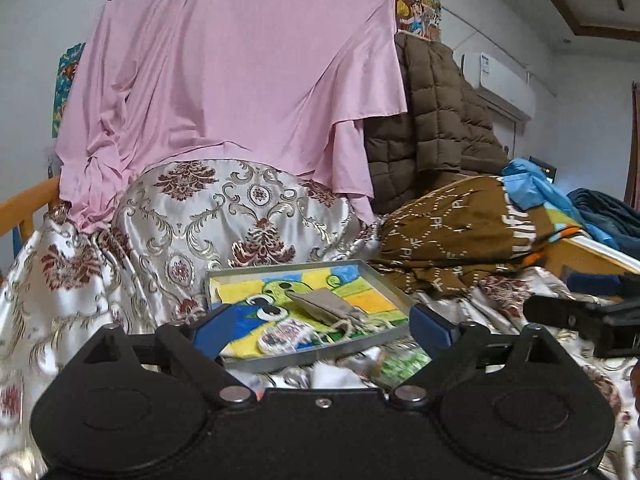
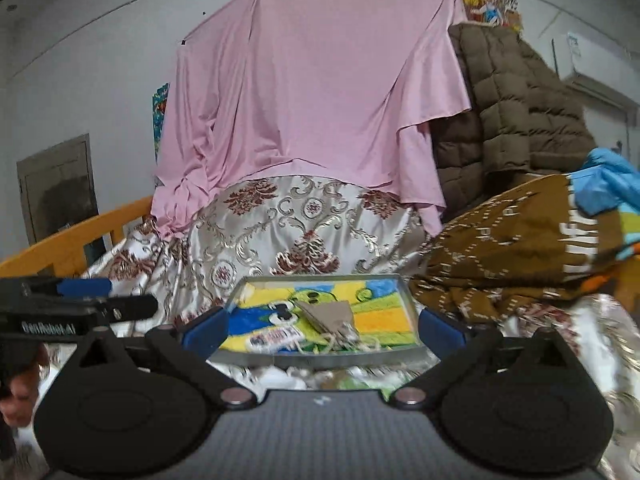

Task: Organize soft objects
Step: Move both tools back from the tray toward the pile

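A large pink sheet [image 1: 224,80] is seen hung from a line along the wall at the bed's far edge, with a brown quilted jacket [image 1: 436,120] hung just beside it towards the far right corner. The bed is covered by a shiny white satin cover with dark red and gold damask pattern [image 1: 192,216], and a brown patterned blanket [image 1: 452,232] is heaped at its right edge. Near the bed's near edge a shallow grey metal tray [image 1: 360,350] is set, lined with a bright yellow, green and blue towel [image 1: 356,296]. On the towel a folded beige cloth with fringe [image 1: 324,306] and a small white patterned pouch [image 1: 284,334] are laid. The left claw [image 1: 316,330] and the right claw [image 2: 324,330] are held with blue pads wide apart, nothing between them.
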